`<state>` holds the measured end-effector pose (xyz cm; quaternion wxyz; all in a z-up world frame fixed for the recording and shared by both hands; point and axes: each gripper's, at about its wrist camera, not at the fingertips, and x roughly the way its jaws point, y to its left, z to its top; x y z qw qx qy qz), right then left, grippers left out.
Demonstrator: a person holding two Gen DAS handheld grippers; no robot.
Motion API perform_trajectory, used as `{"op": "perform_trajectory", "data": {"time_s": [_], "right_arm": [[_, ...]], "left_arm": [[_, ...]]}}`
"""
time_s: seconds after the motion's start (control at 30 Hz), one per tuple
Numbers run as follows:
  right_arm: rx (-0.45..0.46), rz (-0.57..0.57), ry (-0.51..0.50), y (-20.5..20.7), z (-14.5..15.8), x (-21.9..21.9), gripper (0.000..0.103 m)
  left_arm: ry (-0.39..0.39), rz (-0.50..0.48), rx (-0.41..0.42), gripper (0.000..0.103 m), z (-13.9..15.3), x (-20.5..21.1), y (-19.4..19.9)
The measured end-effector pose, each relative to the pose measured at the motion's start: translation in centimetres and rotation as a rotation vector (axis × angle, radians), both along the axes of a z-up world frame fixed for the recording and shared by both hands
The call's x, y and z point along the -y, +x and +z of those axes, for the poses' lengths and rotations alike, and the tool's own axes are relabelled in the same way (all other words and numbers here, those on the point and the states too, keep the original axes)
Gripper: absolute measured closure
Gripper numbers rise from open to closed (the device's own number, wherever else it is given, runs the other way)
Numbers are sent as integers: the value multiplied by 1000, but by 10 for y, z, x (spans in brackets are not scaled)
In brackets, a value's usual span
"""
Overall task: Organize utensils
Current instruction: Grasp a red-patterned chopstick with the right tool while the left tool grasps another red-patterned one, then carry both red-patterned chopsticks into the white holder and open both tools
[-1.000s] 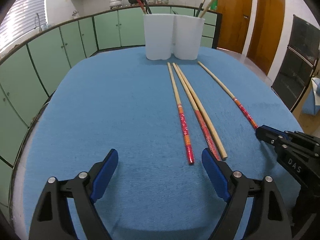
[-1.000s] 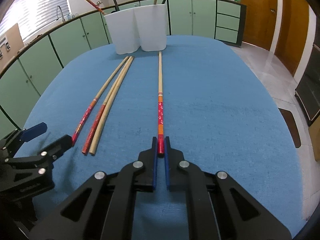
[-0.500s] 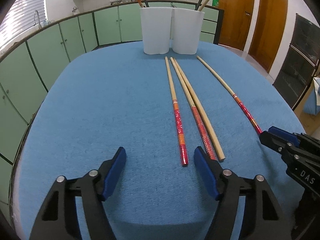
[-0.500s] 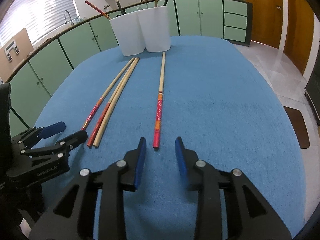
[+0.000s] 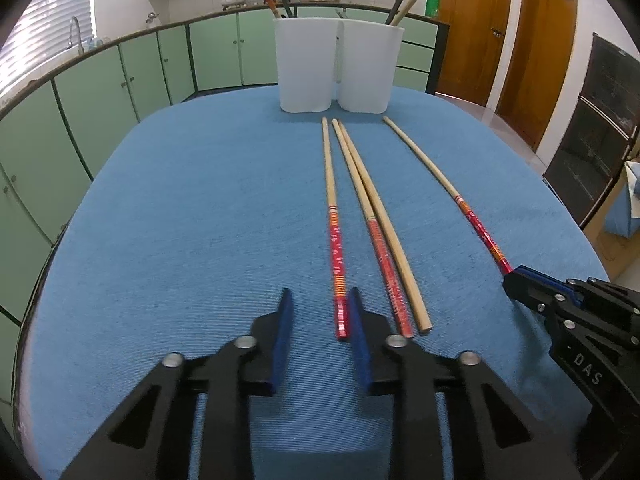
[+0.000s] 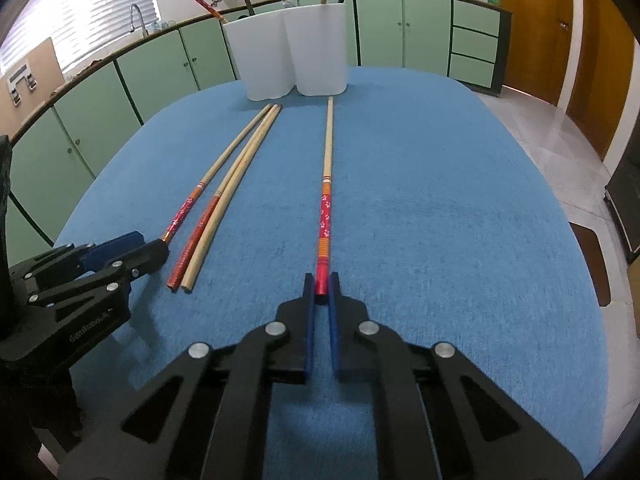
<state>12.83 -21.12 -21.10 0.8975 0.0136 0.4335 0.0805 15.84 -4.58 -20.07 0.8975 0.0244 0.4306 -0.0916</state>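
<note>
Several long chopsticks lie lengthwise on the blue tablecloth (image 5: 180,220), in front of a white two-cup holder (image 5: 340,68). My left gripper (image 5: 318,308) is closing around the red end of the leftmost chopstick (image 5: 330,184). That end sits close to the right finger, with a gap still on the left side. My right gripper (image 6: 321,286) is shut on the red end of the rightmost chopstick (image 6: 326,200), which still rests on the cloth. A red-ended chopstick (image 5: 380,248) and a plain wooden one (image 5: 396,256) lie side by side between the two.
The holder (image 6: 296,56) stands at the far edge with a few chopsticks upright in it. Each gripper shows at the side of the other's view. Green cabinets ring the table, wooden doors are at the right, and the cloth's rounded edges drop off on both sides.
The left jaws narrowed from wide apart to close around the leftmost chopstick's red end. The right gripper opened briefly, then shut again on its chopstick's end.
</note>
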Motion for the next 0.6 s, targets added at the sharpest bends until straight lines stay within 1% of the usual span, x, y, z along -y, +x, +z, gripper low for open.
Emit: {"op": "perform_trajectory", "data": {"time_s": [0.07, 0.13, 0.23, 0.33, 0.47, 0.6], "right_arm": [[6, 8, -11, -1, 1, -3, 98], [10, 9, -1, -3, 3, -2, 98], [25, 9, 10, -6, 9, 0, 98], [44, 8, 23, -9, 19, 3, 98], [82, 2, 34, -11, 38, 8, 98], [127, -1, 44, -12, 59, 14, 98]], "left_arm": [[-5, 0, -2, 94, 0, 1, 0], [-18, 0, -9, 97, 1, 0, 0], [-34, 1, -16, 97, 5, -3, 0], [-36, 4, 3, 97, 15, -7, -4], [-29, -2, 60, 97, 39, -11, -10], [-37, -3, 127, 97, 70, -15, -15]]}}
